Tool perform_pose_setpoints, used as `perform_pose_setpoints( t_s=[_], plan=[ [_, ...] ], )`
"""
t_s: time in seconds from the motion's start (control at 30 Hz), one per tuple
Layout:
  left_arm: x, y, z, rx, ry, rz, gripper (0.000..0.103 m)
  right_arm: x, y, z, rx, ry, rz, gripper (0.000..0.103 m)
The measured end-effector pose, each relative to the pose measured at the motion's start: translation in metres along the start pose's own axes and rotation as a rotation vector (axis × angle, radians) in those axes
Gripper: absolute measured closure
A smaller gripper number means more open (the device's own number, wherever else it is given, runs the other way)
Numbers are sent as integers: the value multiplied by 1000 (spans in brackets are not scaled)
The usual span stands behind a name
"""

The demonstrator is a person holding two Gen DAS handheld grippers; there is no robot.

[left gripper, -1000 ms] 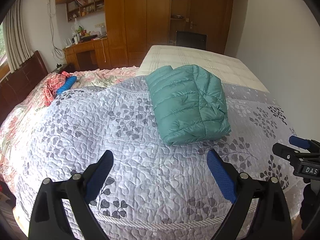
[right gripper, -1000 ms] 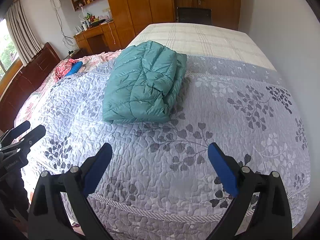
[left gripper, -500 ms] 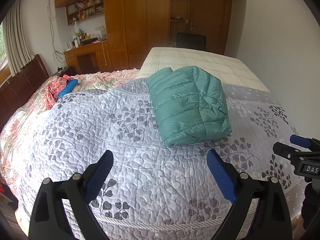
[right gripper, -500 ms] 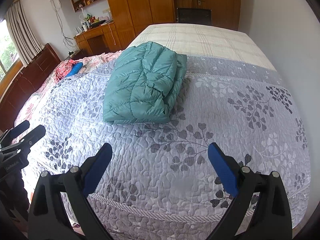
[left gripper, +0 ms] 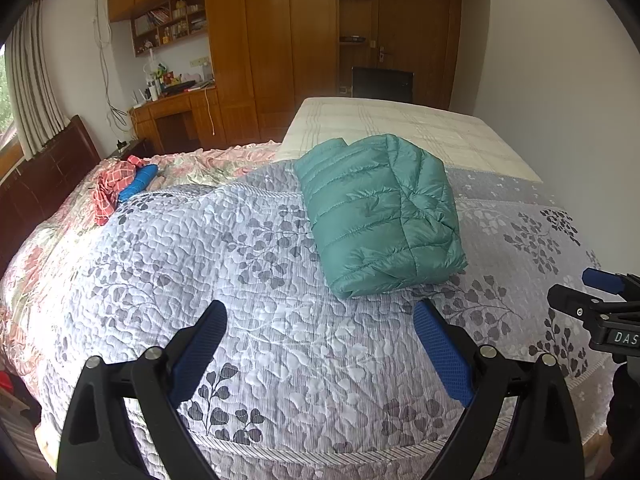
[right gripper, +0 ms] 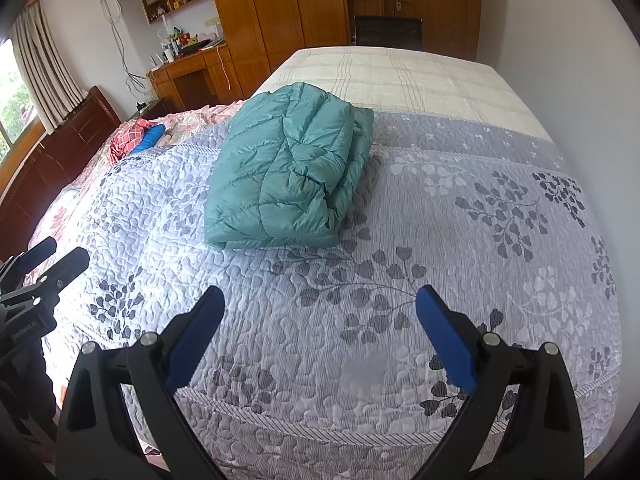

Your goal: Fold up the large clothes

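A teal quilted down jacket [left gripper: 380, 212] lies folded into a thick rectangle on the grey floral quilt [left gripper: 248, 264] of the bed; it also shows in the right wrist view [right gripper: 288, 168]. My left gripper [left gripper: 320, 324] is open and empty, held above the quilt's near part, short of the jacket. My right gripper [right gripper: 320, 312] is open and empty too, above the quilt in front of the jacket. Each gripper shows at the edge of the other's view: the right gripper [left gripper: 600, 304] and the left gripper [right gripper: 44, 264].
A red checked cloth [left gripper: 112, 184] and a blue object [left gripper: 140, 180] lie at the far left by the dark headboard [left gripper: 48, 176]. A pale striped mattress [left gripper: 400, 128] lies beyond the jacket. Wooden wardrobes [left gripper: 280, 40] and a desk [left gripper: 176, 112] line the back wall. A white wall stands on the right.
Both grippers stay open. The left wrist view has tilted up slightly, so the jacket sits a little lower in it. The jacket has not moved.
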State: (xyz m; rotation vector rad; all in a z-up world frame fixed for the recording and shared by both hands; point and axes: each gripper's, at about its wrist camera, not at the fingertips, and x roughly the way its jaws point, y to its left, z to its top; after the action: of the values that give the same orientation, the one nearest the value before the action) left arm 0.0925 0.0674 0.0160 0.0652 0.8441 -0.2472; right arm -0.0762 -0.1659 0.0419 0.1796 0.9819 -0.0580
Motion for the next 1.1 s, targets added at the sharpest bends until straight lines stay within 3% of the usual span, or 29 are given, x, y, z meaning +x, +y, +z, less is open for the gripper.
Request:
perform_pose_setpoints(
  t_s=[1.1],
  plan=[
    [9,4,1,16,21,-22,8,8,-2,4,-1,11,-1,7]
  ],
)
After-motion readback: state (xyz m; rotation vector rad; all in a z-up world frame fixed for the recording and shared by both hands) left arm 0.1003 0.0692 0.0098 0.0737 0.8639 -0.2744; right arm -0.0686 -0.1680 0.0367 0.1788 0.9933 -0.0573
